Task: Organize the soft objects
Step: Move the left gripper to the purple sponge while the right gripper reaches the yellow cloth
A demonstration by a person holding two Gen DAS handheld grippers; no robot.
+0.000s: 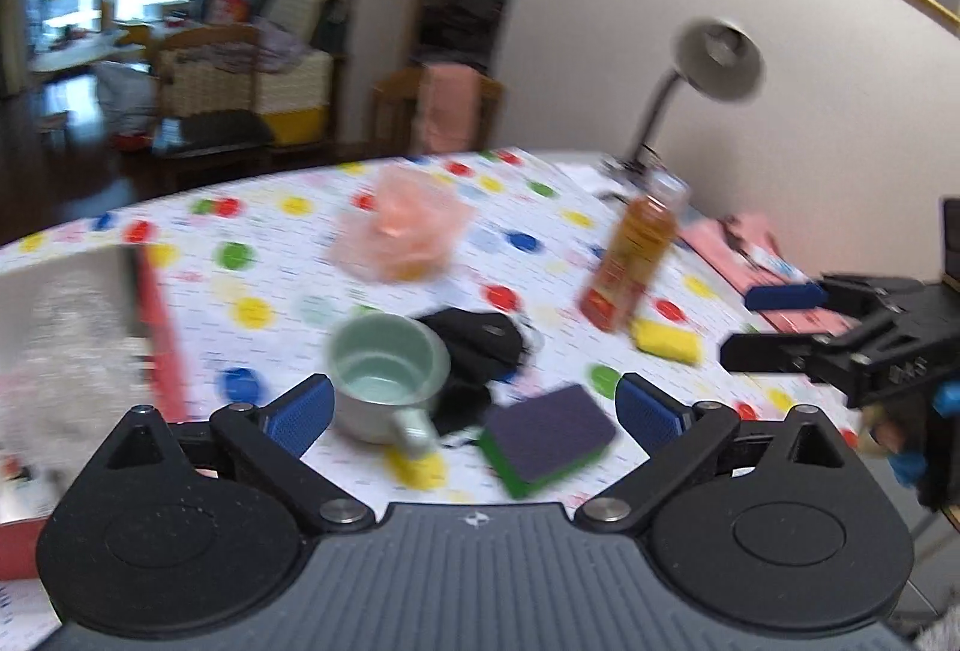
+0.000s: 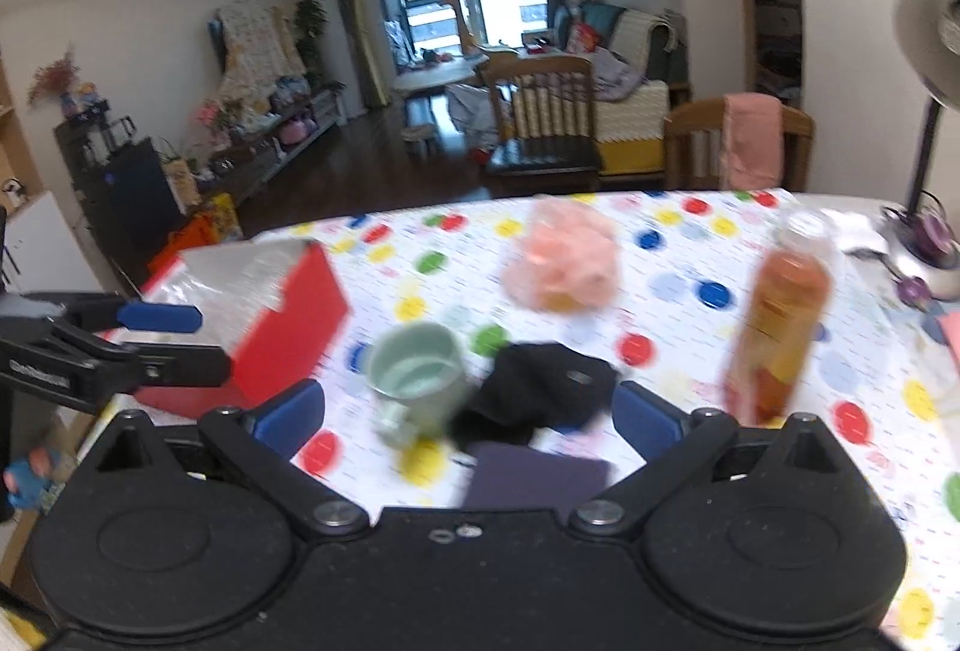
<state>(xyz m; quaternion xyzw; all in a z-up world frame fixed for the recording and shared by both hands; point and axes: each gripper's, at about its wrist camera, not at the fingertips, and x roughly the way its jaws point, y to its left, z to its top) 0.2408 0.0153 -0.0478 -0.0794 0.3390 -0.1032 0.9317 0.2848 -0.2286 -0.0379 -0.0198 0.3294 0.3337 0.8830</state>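
Both the left gripper [image 1: 474, 405] and right gripper [image 2: 468, 411] are released and hold nothing. A sponge [image 1: 549, 438] lies near them, beside the mug [image 1: 387, 375].

Both cameras sit just behind their own spread blue fingertips, low over the near edge of a table [image 1: 288, 231] with a polka-dot cloth, looking down and across it. The left wrist view faces the far wall and desk lamp [image 1: 717, 60] at upper right; the right gripper [image 1: 774, 324] enters from its right edge. The right wrist view faces the living room window; the left gripper [image 2: 174, 345] enters from its left edge. Both views share the green mug [image 1: 387, 378] [image 2: 420, 378], black cloth [image 1: 480, 345] [image 2: 546, 387], purple sponge [image 1: 549, 435] [image 2: 534, 477], pink puff [image 1: 399, 228] [image 2: 564, 258], bottle [image 1: 636, 261] [image 2: 780, 327] and red box [image 1: 159, 327] [image 2: 288, 333].
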